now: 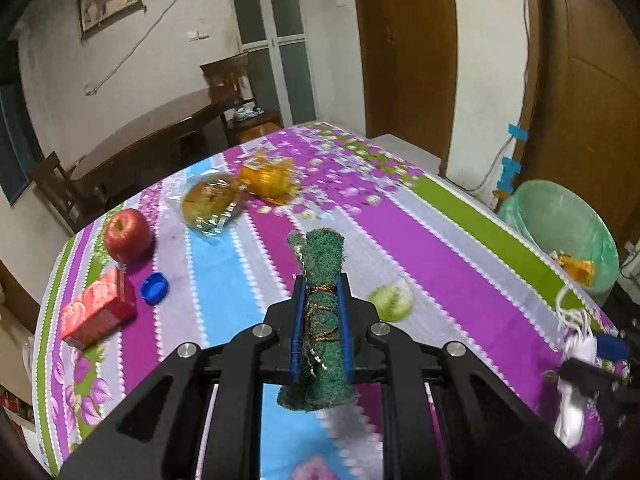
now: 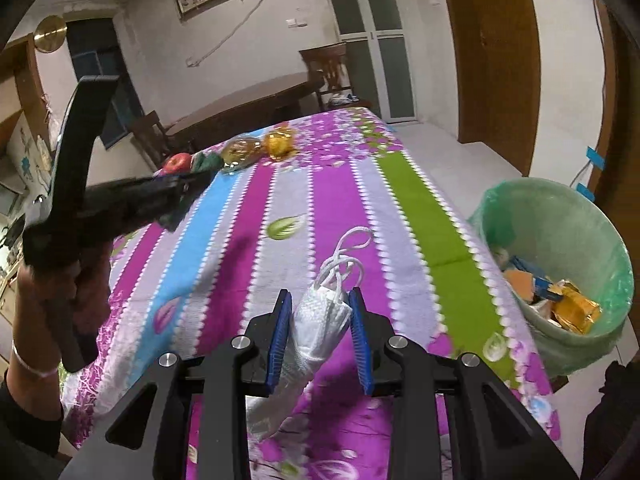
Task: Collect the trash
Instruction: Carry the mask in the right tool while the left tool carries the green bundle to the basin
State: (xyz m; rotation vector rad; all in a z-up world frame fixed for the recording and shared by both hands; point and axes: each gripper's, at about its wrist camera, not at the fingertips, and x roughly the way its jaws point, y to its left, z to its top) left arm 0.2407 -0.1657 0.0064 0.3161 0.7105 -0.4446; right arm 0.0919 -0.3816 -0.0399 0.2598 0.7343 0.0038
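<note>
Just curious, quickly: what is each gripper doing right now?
Left gripper: closed on a rolled green scouring pad.
Right gripper: closed on a crumpled white face mask.

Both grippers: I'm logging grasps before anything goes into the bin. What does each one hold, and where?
The left gripper clamps a rolled green scouring pad around its middle. The right gripper pinches a folded white face mask across its body, ear loops free.

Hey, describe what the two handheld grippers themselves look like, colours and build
Both the left gripper and right gripper share one build: matte black angular linkage arms with cut-out slots, round silver pivot bolts, and two flat blue ribbed finger pads. No cables show.
</note>
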